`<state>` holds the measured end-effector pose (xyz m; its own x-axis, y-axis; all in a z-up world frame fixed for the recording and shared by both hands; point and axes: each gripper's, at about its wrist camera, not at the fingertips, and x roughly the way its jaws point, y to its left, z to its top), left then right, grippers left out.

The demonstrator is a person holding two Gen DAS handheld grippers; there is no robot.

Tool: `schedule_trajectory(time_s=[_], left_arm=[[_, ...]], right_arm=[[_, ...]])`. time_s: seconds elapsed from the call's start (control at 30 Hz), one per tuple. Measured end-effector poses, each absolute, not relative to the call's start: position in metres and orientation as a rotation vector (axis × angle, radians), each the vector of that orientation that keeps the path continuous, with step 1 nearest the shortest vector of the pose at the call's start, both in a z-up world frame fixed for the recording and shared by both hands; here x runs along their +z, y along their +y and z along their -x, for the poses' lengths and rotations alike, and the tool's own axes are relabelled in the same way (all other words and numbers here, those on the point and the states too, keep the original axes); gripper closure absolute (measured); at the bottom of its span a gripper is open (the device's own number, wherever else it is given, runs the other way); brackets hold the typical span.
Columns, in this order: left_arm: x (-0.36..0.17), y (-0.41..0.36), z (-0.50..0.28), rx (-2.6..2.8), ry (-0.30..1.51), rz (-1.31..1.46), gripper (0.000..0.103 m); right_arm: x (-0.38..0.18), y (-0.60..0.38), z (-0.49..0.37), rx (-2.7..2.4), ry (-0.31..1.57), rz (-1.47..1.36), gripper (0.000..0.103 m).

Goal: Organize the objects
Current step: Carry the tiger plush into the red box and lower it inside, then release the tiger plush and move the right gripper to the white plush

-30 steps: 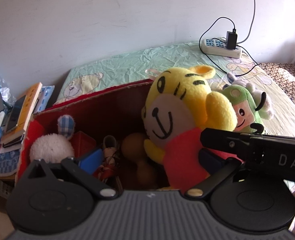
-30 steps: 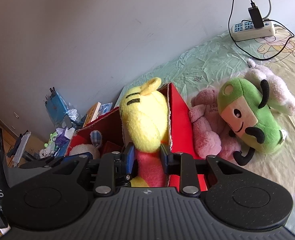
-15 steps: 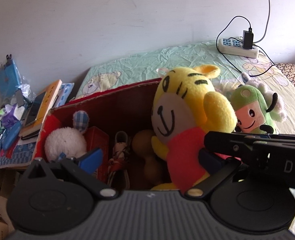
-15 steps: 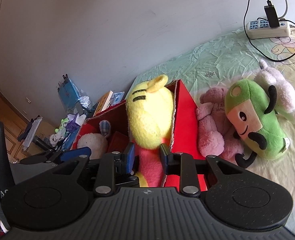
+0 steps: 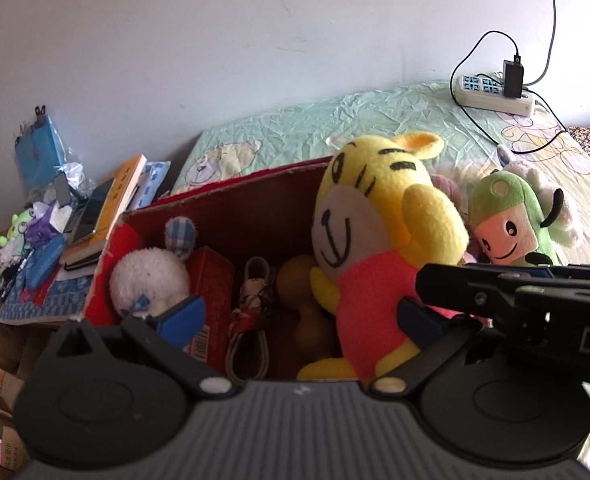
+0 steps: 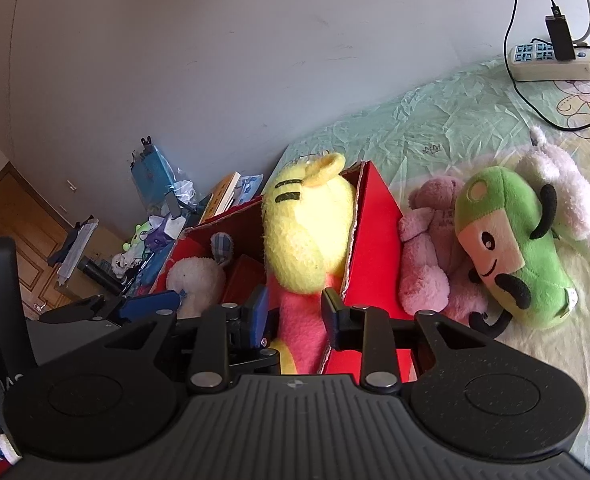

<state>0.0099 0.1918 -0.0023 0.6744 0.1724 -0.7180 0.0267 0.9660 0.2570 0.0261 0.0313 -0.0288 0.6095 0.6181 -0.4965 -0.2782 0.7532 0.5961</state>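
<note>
At the left of the red box a white fluffy toy sits inside; my left tongs hang over the box with fingers wide apart, empty. My right tongs pinch the red body of the yellow tiger plush, upright in the box's right end. Right of it lie the pink plush and green plush on the bed.

The white letters "DA" are seen on the black body of the right gripper in the left wrist view, cut off at the picture's edge. Small dark lettering is printed on the green sheet in the right wrist view, but it cannot be read. A barcode is carried on the red carton in the box; its digits are too small to tell.
</note>
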Motion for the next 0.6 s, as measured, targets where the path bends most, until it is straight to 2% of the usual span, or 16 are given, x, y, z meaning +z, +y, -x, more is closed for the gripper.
schedule_trajectory(time_s=[0.07, 0.6], left_arm=[[0.000, 0.190, -0.010, 0.105, 0.834, -0.267, 0.001], [0.026, 0.183, 0.007, 0.258, 0.838, -0.292, 0.001]], right_arm=[[-0.027, 0.029, -0.025, 0.555, 0.747, -0.493, 0.065], [-0.018, -0.011, -0.014, 0.564, 0.714, -0.484, 0.065]])
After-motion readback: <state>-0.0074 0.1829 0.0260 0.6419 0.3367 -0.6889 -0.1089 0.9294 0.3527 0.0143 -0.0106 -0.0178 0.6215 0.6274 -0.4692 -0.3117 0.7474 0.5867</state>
